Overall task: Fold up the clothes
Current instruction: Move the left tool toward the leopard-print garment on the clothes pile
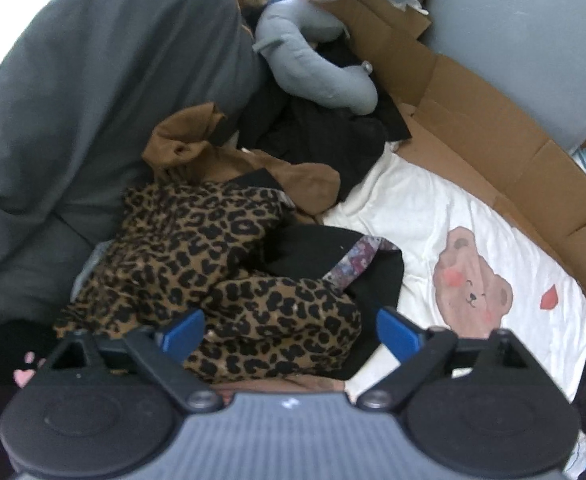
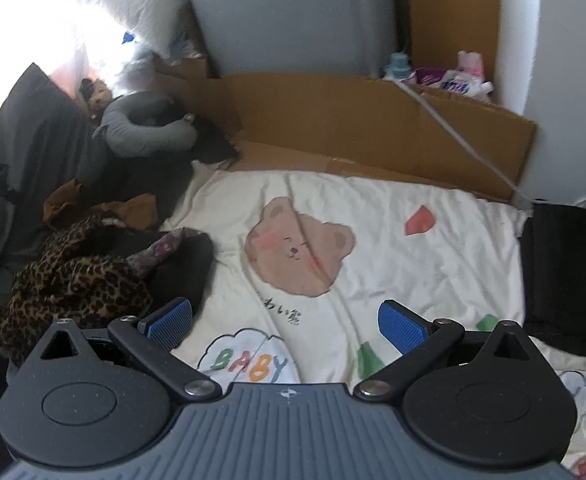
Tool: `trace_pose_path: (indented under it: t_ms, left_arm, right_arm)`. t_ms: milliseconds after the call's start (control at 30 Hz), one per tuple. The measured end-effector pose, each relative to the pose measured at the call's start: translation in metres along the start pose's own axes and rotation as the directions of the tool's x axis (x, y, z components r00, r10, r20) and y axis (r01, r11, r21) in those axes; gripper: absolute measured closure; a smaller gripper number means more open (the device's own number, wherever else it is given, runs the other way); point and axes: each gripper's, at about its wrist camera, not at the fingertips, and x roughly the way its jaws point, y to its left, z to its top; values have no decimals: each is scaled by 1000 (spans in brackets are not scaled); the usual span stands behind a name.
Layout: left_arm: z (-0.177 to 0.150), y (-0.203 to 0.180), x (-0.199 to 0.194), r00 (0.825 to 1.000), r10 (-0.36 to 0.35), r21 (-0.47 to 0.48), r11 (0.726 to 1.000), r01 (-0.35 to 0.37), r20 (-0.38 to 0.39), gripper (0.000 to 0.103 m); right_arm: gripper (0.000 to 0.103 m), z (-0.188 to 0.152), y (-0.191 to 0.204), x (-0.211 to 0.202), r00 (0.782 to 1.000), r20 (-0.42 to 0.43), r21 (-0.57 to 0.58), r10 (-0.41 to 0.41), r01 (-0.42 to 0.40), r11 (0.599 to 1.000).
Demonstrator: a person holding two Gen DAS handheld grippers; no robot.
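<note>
Now the left tongs (image 1: pixel 289 330) stand spread wide over a heap of clothes, and the blue pads (image 1: pixel 397 330) do not press on anything. Between them lies a bunched leopard-print garment (image 1: pixel 213 256), crumpled, with a fold of it reaching up into the gap of the jaws; whether the cloth touches a pad I cannot tell. Just beside it, to the right, is a black garment (image 1: pixel 377 272) with a flowered strap (image 1: pixel 353 258) lying over it. Behind the leopard cloth a brown garment (image 1: pixel 197 148) is crumpled, and further back more black clothing (image 1: pixel 325 136) lies under a grey curved pillow (image 1: pixel 313 48). On the left side rises a big grey cushion (image 1: pixel 93 100).

The right tongs (image 2: pixel 285 322) are also spread and hold nothing. They hang above a white quilt (image 2: pixel 433 264) with a printed bear face (image 2: pixel 297 248) and the coloured word BABY (image 2: pixel 249 364), which covers the bed. The clothes heap is at the left edge of this quilt. A flattened cardboard sheet (image 2: pixel 373 128) stands along the far edge of the bed, and a folded black item (image 2: pixel 565 272) lies on the quilt at the right.
</note>
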Motion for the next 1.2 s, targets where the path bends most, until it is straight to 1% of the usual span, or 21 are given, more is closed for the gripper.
trace_pose_path:
  t_ms: [67, 200, 267, 333, 400, 467, 567, 633, 700, 767, 833, 933, 1067, 1200]
  left_arm:
    - [-2, 0, 14, 1000, 17, 6, 1000, -17, 1, 8]
    - [-6, 6, 48, 998, 65, -11, 998, -66, -23, 10]
    - [-10, 15, 64, 998, 53, -60, 997, -56, -45, 10]
    - [-13, 24, 79, 997, 37, -103, 994, -44, -71, 10]
    - [-15, 29, 90, 997, 34, -102, 994, -42, -76, 10]
    - [-15, 31, 98, 997, 44, -88, 995, -50, -67, 10]
    - [-8, 29, 98, 995, 96, -24, 995, -95, 21, 9]
    - [-4, 34, 98, 995, 96, -38, 995, -94, 38, 8]
    - [-2, 39, 100, 997, 69, -66, 996, -67, 34, 8]
    - [-3, 39, 103, 997, 69, -47, 997, -67, 41, 8]
    - [-5, 36, 110, 998, 60, -5, 998, -60, 33, 8]
    - [-12, 32, 121, 999, 53, 29, 998, -53, -5, 8]
    - [-18, 29, 130, 998, 51, 25, 998, -50, -47, 8]
    - [-24, 28, 141, 995, 74, 31, 997, -72, -68, 8]
  right_arm:
    - [1, -4, 2, 13, 1000, -5, -15, 12, -12, 1000]
    - [1, -9, -7, 44, 998, -40, 103, 43, -39, 994]
    - [1, -16, -11, 55, 998, -39, 138, 42, -37, 990]
    - [1, -20, -12, 65, 998, -49, 142, 38, -31, 989]
    - [1, -20, -10, 71, 998, -39, 136, 40, -35, 990]
    - [1, -20, -14, 77, 997, -21, 167, 79, -74, 983]
    - [1, -15, -18, 87, 991, -8, 201, 132, -127, 971]
    - [1, -14, -17, 90, 991, 33, 216, 133, -137, 967]
    - [1, -16, -10, 99, 988, 28, 222, 149, -151, 963]
    - [1, -19, -2, 107, 985, 25, 221, 172, -173, 960]
    - [1, -26, 7, 116, 980, 15, 226, 198, -196, 954]
    - [1, -40, 24, 128, 968, 16, 236, 250, -247, 940]
    - [1, -58, 47, 144, 957, 1, 213, 289, -282, 935]
    - [1, -72, 53, 155, 943, 11, 239, 332, -324, 915]
